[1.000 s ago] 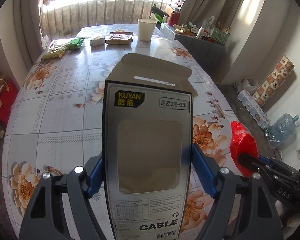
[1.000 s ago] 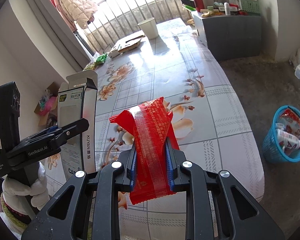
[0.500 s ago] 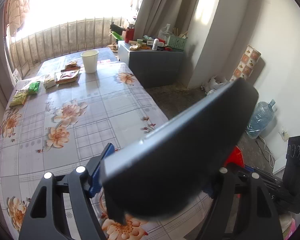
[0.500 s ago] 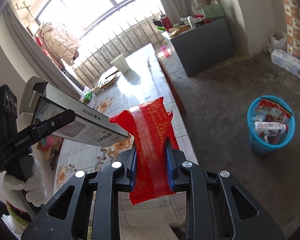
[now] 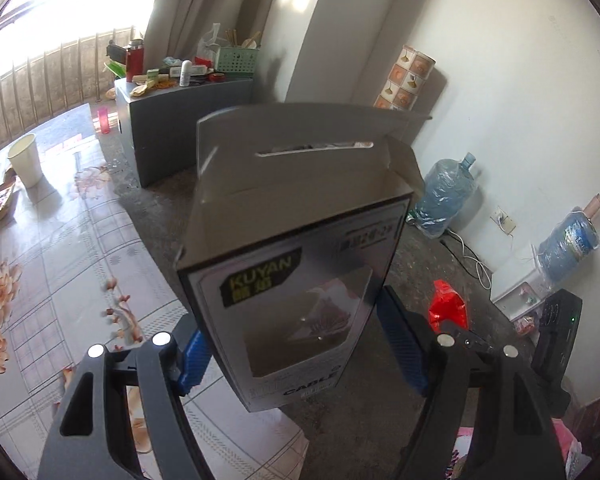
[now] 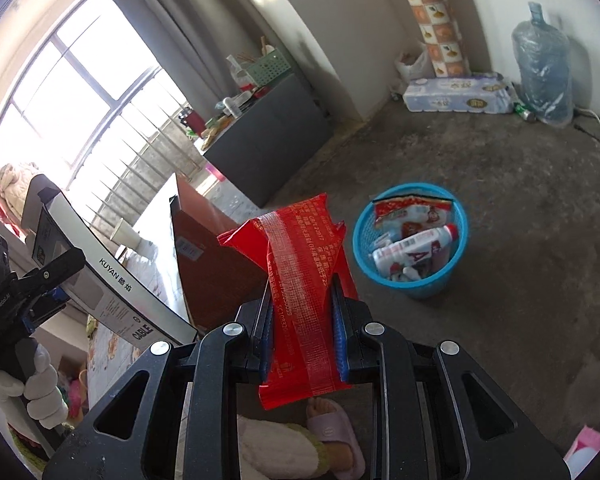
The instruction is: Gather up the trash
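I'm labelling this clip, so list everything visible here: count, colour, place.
cable box: one, black and grey, top flap open, in the left gripper
snack wrapper: one, red, in the right gripper
waste basket: one, blue, on the floor, trash inside
table: one, floral cloth, left
paper cup: one, white, on the table
cabinet: one, grey, cluttered top, by the window
water jug: one, blue, by the wall
tissue pack: one, white and blue, on the floor
slipper: one, pink, on a foot
left gripper: black, blue pads
right gripper: black, blue pads
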Available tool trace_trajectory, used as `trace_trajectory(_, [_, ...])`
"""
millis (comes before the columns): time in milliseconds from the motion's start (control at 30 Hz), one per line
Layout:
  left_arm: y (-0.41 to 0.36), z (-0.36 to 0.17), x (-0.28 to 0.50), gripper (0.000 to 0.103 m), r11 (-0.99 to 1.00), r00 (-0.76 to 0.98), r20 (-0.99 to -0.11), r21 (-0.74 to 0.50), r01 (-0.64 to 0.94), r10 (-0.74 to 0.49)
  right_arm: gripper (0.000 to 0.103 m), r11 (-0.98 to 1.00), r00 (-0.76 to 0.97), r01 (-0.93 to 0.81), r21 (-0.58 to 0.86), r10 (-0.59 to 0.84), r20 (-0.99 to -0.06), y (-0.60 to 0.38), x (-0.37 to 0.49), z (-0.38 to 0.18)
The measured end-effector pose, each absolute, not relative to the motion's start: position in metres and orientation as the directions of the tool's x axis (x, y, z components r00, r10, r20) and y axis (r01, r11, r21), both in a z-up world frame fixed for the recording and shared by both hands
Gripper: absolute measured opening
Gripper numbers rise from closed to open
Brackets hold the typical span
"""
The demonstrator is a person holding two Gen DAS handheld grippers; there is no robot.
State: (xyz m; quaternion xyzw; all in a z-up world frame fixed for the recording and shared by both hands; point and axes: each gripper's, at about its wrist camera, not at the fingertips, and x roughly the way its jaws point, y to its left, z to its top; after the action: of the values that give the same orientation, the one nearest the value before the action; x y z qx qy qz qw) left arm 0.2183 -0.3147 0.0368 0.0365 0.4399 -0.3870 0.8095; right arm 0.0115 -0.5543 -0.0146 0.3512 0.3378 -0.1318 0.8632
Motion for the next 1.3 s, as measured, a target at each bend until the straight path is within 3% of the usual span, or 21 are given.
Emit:
trace_trajectory(467, [-0.491, -0.068, 0.271, 0.068, 0.626, -0.009, -0.864, -0.372, 0.686, -0.504, 0.022, 0.555, 0.652, 0.603, 0.574, 0.072, -0.754, -0.634, 0.051, -0.109])
trace_trajectory(733, [-0.548, -0.136, 0.32, 0.067, 0.689, -0.024, -0.893, -0.363, 0.627, -0.449, 0.023, 0.476, 0.564, 0.698, 0.535, 0.095, -0.82, -0.684, 0.101, -0.181])
trace_trajectory(867, [-0.529, -0.13, 0.327, 0.067, 0.686, -0.021, -0.883, -0.379, 0.621, -0.469, 0.027, 0.5, 0.5, 0.713, 0.491, 0.128, -0.856, -0.691, 0.127, -0.21])
trace_trajectory(1000, [-0.502, -0.107, 0.328, 0.069, 0.674, 0.025, -0.877, -0.35, 0.651, -0.479, 0.053, 0.551, 0.476, 0.708, 0.443, 0.092, -0.875, -0.691, 0.147, -0.218])
trace_trajectory(1300, [-0.429, -0.047, 0.311, 0.074, 0.644, 0.126, -0.83, -0.316, 0.697, -0.544, 0.059, 0.566, 0.507, 0.717, 0.406, -0.025, -0.861, -0.696, 0.125, -0.206])
